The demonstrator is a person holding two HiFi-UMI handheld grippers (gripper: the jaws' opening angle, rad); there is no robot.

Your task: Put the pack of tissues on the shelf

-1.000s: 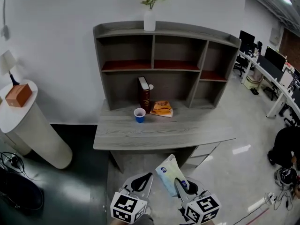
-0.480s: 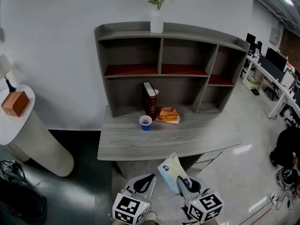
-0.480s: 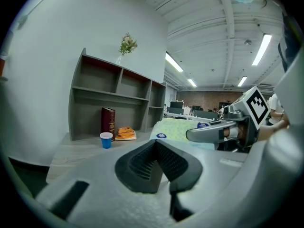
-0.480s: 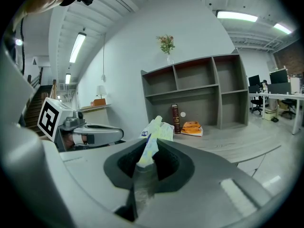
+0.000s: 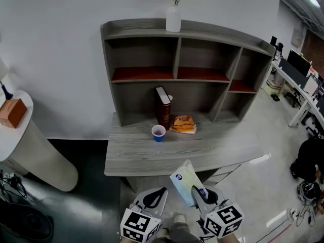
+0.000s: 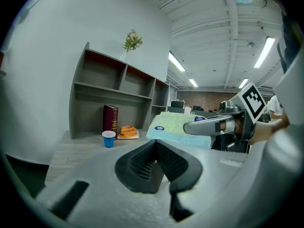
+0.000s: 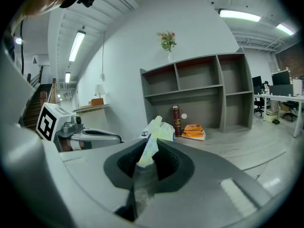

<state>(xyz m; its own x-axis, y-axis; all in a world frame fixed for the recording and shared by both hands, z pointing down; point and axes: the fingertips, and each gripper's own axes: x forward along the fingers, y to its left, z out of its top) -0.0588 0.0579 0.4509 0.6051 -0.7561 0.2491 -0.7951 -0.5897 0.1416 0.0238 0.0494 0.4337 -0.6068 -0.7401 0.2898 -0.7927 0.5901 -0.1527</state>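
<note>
The pack of tissues [image 5: 184, 181], pale green-blue plastic with a blue label, is held just short of the grey desk's front edge [image 5: 177, 167]. My right gripper [image 5: 198, 195] is shut on its near end; in the right gripper view the pack [image 7: 155, 133] stands up between the jaws of that gripper [image 7: 150, 151]. The left gripper [image 5: 154, 199] hangs beside it on the left, shut and holding nothing; its closed jaws [image 6: 156, 145] show low in the left gripper view, with the pack [image 6: 176, 127] to their right. The grey shelf [image 5: 178, 75] stands on the desk ahead.
On the desk under the shelf stand a blue cup [image 5: 158, 132], a dark red book [image 5: 163, 107] and an orange packet [image 5: 184, 124]. A white vase of flowers [image 5: 173, 18] tops the shelf. A round white table with a brown box [image 5: 11, 113] is left; office desks [image 5: 298, 82] are right.
The view has closed in on the desk and shelf, which sit slightly lower and larger. Both grippers and the held pack stay at the bottom of the view.
</note>
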